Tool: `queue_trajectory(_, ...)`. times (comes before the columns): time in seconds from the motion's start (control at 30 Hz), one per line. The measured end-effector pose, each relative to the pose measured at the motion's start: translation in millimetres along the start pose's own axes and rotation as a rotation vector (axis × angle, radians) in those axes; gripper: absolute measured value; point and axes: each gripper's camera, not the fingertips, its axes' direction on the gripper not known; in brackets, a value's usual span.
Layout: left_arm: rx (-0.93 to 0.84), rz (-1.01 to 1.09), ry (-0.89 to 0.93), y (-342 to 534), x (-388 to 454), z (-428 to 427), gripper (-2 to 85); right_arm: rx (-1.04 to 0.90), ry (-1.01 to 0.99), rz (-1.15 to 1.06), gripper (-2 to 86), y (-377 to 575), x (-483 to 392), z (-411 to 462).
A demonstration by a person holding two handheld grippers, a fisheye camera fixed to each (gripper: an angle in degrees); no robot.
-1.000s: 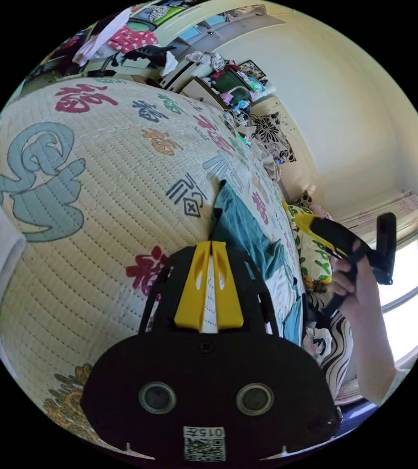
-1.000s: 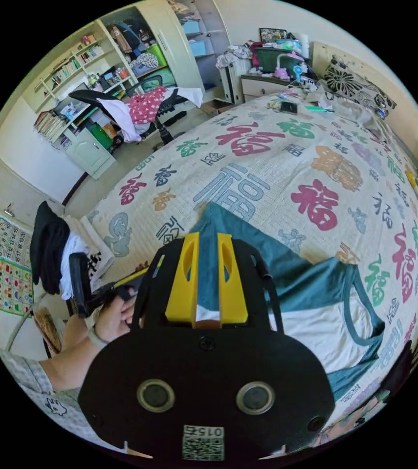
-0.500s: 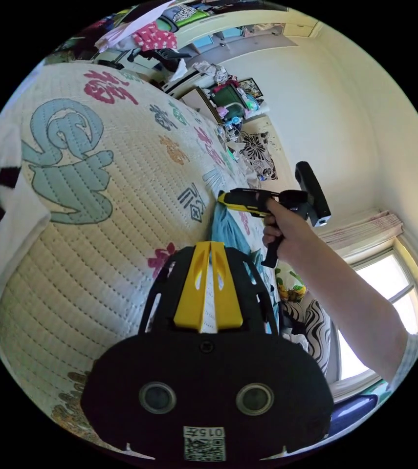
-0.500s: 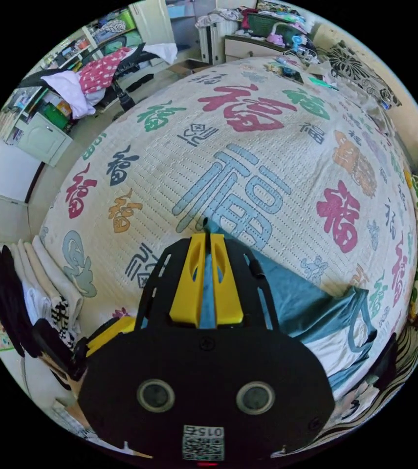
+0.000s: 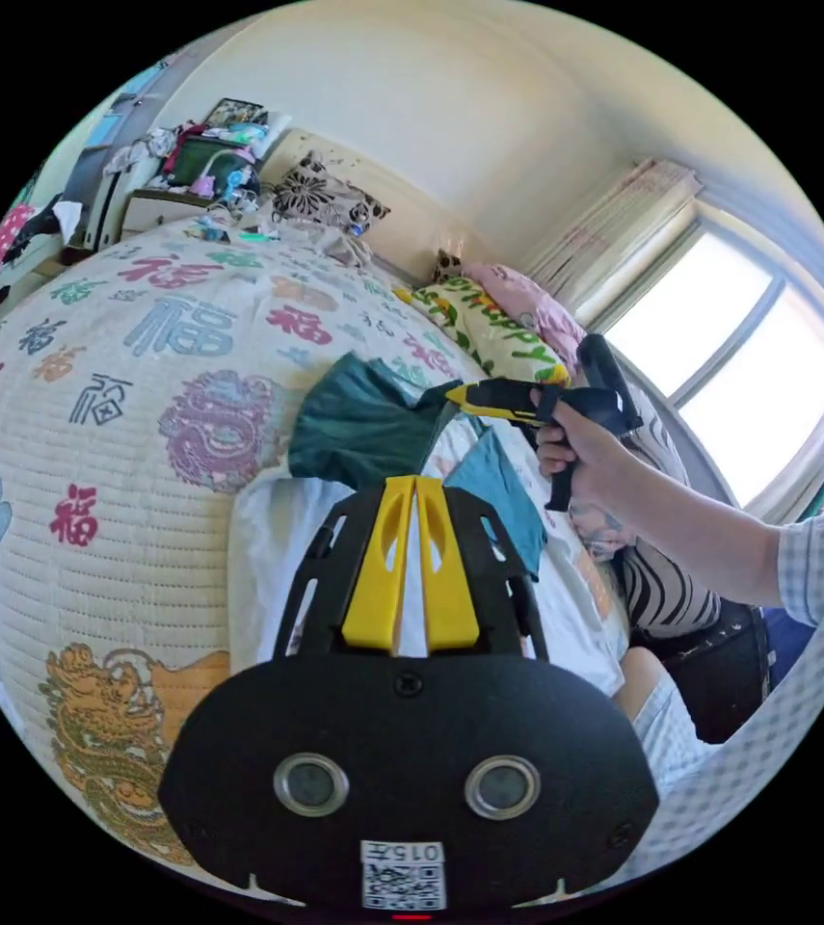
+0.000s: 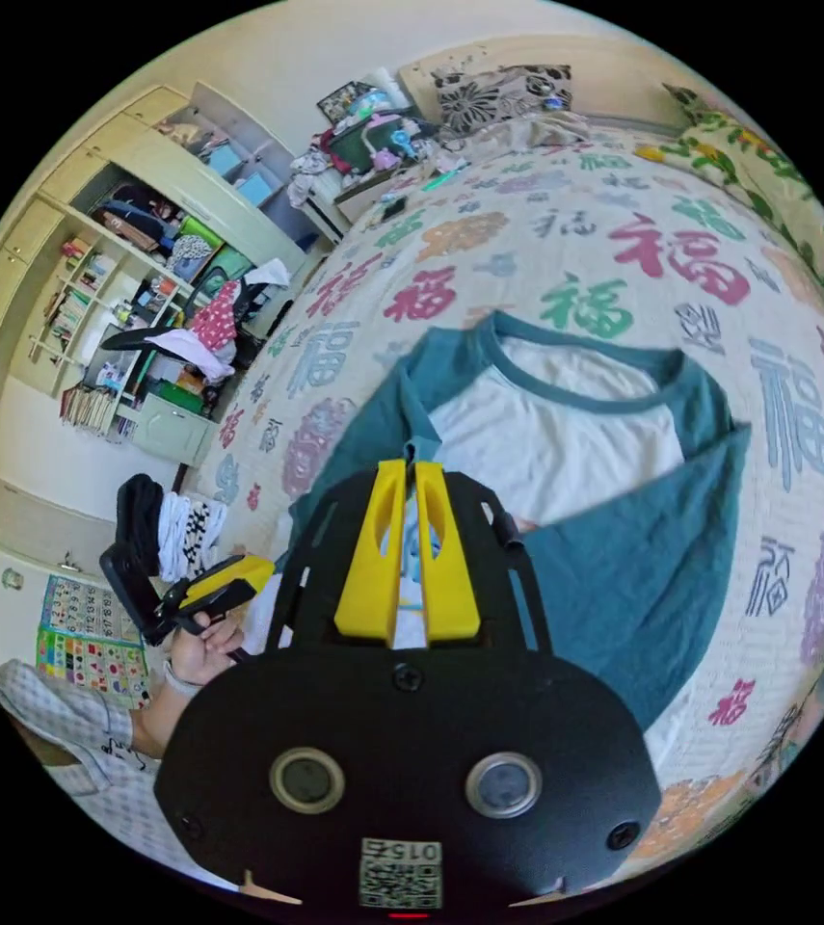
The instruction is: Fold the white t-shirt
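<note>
so, lots of clutter around: office chair (image 6: 201,332) draped with pink and white clothes, open shelves (image 6: 84,318) crammed with books and boxes, small pile of folded black and white laundry (image 6: 169,525) near the bed's foot corner, colourful chart (image 6: 89,641) on the wall below it. nightstand (image 5: 156,198) heaped with stuff beside the headboard, black-and-white floral pillow (image 5: 320,198) leaning against it, green-and-yellow bedding (image 5: 484,328) and something zebra-striped (image 5: 662,593) along the window side. bright window (image 5: 749,376) with a rolled-up blind.

spread over a quilted cream bedspread (image 6: 624,231) printed with big coloured characters: white t-shirt (image 6: 566,438) with teal sleeves and teal neckband, lying across the middle of the bed, one teal part folded over the white front.

left claw (image 5: 415,491) closed, white cloth pinched between the yellow jaws at the shirt's near edge. right claw (image 6: 410,482) closed as well, jaws pressed on a bit of the teal and white fabric, lifted off the bed and partly blocking the shirt's lower half in the right gripper view. checked sleeve (image 5: 821,568) at the window side.
</note>
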Motion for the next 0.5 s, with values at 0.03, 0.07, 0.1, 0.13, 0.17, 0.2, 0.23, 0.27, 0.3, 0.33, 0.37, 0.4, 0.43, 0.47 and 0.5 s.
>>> queue_trajectory(0.03, -0.066, 0.01, 0.003, 9.4, 10.8, 19.4, -0.8, -0.028, 0.025, 0.046, 0.8, 18.9, 20.4, -2.3)
queue_trajectory(0.07, -0.139, 0.017, -0.007, 17.9, 20.2, 37.5, -0.7, -0.038, 0.036, 0.074, 1.0, 27.9, 30.3, -3.6)
queue_trajectory(0.1, -0.175, 0.025, -0.008, 21.4, 24.9, 45.2, -0.7, -0.045, 0.058, 0.121, 1.4, 44.1, 47.8, -7.7)
queue_trajectory(0.13, -0.224, 0.039, -0.006, 26.0, 34.4, 55.1, -0.6, -0.048, 0.083, 0.165, 2.1, 56.4, 62.1, -14.6)
queue_trajectory(0.17, -0.213, 0.058, -0.015, 27.7, 44.7, 56.4, -0.6, -0.04, 0.091, 0.178, 2.5, 61.1, 67.0, -19.3)
queue_trajectory(0.2, -0.199, 0.07, -0.022, 27.1, 50.0, 55.5, -0.6, -0.004, 0.099, 0.177, 2.8, 67.6, 72.5, -30.7)
queue_trajectory(0.23, -0.175, 0.096, -0.041, 23.2, 60.5, 53.8, -0.6, 0.038, 0.112, 0.164, 2.6, 70.3, 74.2, -42.0)
queue_trajectory(0.27, -0.157, 0.121, -0.058, 17.2, 69.8, 54.4, -0.6, 0.056, 0.111, 0.152, 2.3, 70.2, 73.8, -46.6)
queue_trajectory(0.3, -0.15, 0.129, -0.064, 13.9, 73.5, 56.1, -0.6, 0.081, 0.084, 0.108, 1.5, 67.3, 70.7, -53.0)
queue_trajectory(0.33, -0.15, 0.136, -0.071, 7.7, 78.0, 63.0, -0.6, 0.091, 0.055, 0.058, 0.8, 61.9, 65.2, -54.8)
queue_trajectory(0.37, -0.176, 0.14, -0.08, 2.7, 80.0, 74.9, -0.6, 0.09, 0.042, 0.032, 0.5, 58.6, 61.6, -54.0)
queue_trajectory(0.4, -0.192, 0.143, -0.088, 1.2, 80.2, 82.0, -0.6, 0.076, 0.016, -0.016, 0.0, 52.5, 54.6, -49.1)
queue_trajectory(0.43, -0.237, 0.148, -0.117, 0.6, 79.5, 98.1, -0.7, 0.05, -0.013, -0.038, -0.3, 47.1, 49.9, -40.4)
queue_trajectory(0.47, -0.311, 0.165, -0.149, 2.0, 78.6, 114.9, -0.6, 0.027, -0.022, -0.045, -0.4, 45.0, 48.8, -34.7)
queue_trajectory(0.5, -0.354, 0.185, -0.169, 3.4, 79.1, 122.7, -0.5, -0.053, -0.003, -0.043, -0.6, 41.5, 49.6, -20.5)
